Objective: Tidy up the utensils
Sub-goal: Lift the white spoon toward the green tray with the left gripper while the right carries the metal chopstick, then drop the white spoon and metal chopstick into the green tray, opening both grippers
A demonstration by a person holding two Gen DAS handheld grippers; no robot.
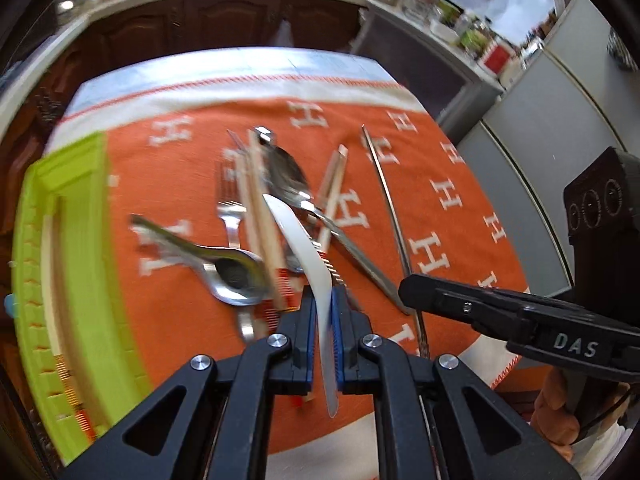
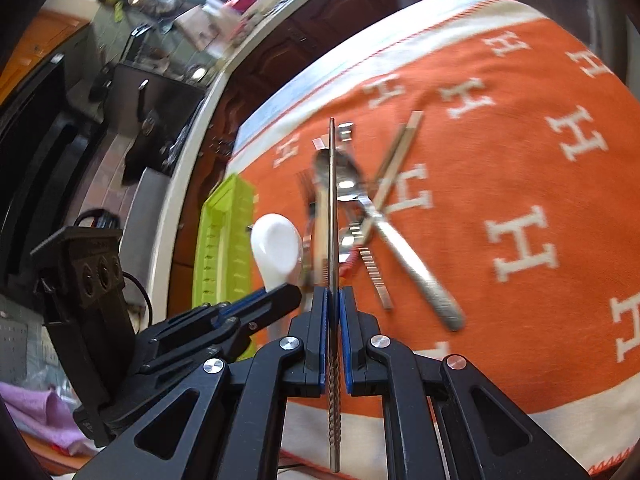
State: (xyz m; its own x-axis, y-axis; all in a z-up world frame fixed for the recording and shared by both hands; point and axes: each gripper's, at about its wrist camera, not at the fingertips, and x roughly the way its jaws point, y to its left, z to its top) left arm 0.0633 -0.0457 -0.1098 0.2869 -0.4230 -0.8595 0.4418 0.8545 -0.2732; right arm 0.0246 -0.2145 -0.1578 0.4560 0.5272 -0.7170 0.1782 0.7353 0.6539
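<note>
My left gripper (image 1: 323, 300) is shut on a white ceramic spoon (image 1: 298, 236), held above the utensil pile; its bowl shows in the right wrist view (image 2: 277, 250). My right gripper (image 2: 332, 300) is shut on a metal chopstick (image 2: 332, 200) that points forward; the chopstick also shows in the left wrist view (image 1: 386, 196). On the orange cloth (image 1: 400, 168) lie a fork (image 1: 230, 204), a small metal spoon (image 1: 236, 274), a large metal spoon (image 1: 286, 172), wooden chopsticks (image 1: 334, 192) and a knife (image 2: 416, 264).
A lime green utensil tray (image 1: 72, 264) sits at the cloth's left edge, also seen in the right wrist view (image 2: 224, 240). Dark wooden cabinets (image 1: 200, 24) stand behind the table. A grey appliance (image 1: 560, 128) stands to the right.
</note>
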